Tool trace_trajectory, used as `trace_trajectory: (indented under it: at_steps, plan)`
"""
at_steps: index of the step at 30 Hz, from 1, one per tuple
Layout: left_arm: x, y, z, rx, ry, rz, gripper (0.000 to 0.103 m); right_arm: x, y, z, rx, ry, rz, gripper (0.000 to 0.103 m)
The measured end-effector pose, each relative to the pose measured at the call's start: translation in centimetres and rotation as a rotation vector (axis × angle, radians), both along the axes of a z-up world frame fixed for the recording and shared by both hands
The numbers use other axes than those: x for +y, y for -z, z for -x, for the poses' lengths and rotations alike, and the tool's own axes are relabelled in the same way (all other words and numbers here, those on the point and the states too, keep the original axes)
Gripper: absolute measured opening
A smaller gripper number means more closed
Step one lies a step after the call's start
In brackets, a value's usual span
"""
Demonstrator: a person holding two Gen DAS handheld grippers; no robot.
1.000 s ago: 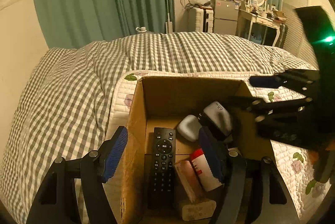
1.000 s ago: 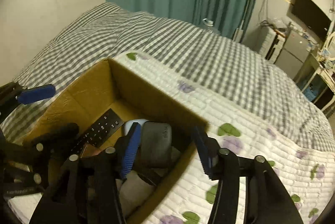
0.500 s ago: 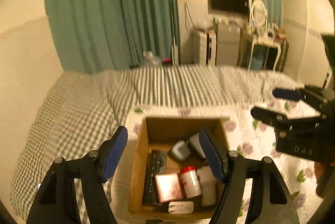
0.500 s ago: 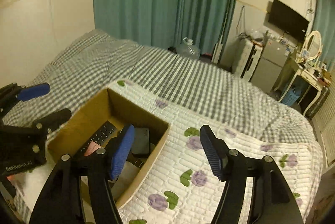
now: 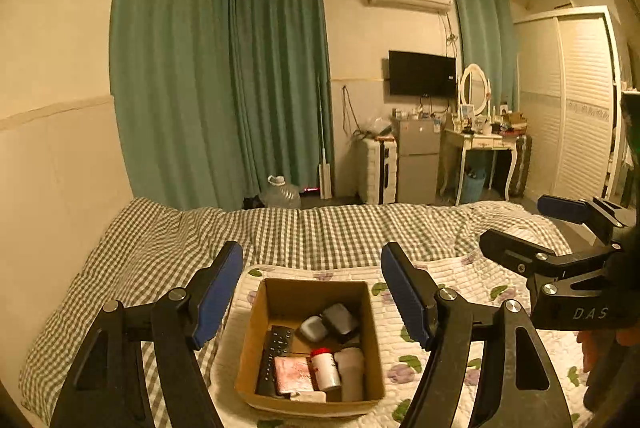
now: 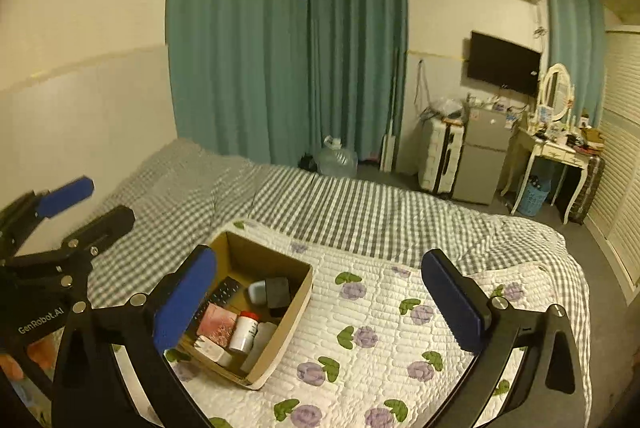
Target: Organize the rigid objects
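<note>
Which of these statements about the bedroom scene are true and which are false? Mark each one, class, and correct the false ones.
1. The cardboard box sits on the floral quilt. True.
2. The right gripper holds the dark case. False: its jaws have just been opening, stand wide, and nothing is between them; the case lies in the box.
3. A black remote control lies in the box. True.
4. The box is empty. False: it also holds a red-capped white bottle, among other things.
5. The left gripper is open. True.

txt: "D.A.S" on right tongs (image 5: 536,232) body | "GenRobot.AI" on left tongs (image 6: 90,204) body | no other legible
</note>
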State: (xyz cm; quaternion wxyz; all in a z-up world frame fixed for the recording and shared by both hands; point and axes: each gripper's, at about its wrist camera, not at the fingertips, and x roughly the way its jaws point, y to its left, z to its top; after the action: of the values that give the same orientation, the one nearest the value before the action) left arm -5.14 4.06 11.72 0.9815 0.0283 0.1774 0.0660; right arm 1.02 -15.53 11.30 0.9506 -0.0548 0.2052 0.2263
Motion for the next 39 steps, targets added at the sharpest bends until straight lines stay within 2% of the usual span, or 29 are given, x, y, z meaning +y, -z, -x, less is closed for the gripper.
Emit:
trace_trajectory:
  at_steps: [5,9,16,22,25,39]
  plan:
    - [-0.9,0.6,2.5,-0.044,-0.030,-0.007,0.076,-1.9,0.2,3.2,-0.061,0.069,-0.014,0.103]
    - [-1.0,2.3,4.0,-0.066,-0.045,-0.005,0.076,-3.2,1.1,5.6,-0.125,0.105,-0.035,0.103]
    - [-1.2,7.5,5.5,-0.065,-0.056,0.013,0.077,-3.8,5.9,8.0,-0.185,0.150,-0.068,0.103]
    - [-0.6,10.2,5.9,-0.030,-0.078,0.043,0.077,-4.0,10.0,8.0,-0.147,0.186,-0.054,0.103]
    - [-0.8,10.7,6.5,-0.027,-0.080,0.018,0.077,-4.3,11.1,7.9,-0.113,0.195,-0.059,0.103]
    - [-1.0,11.2,6.7,-0.003,-0.059,0.017,0.077,-3.0,11.9,8.4,-0.101,0.173,-0.025,0.103]
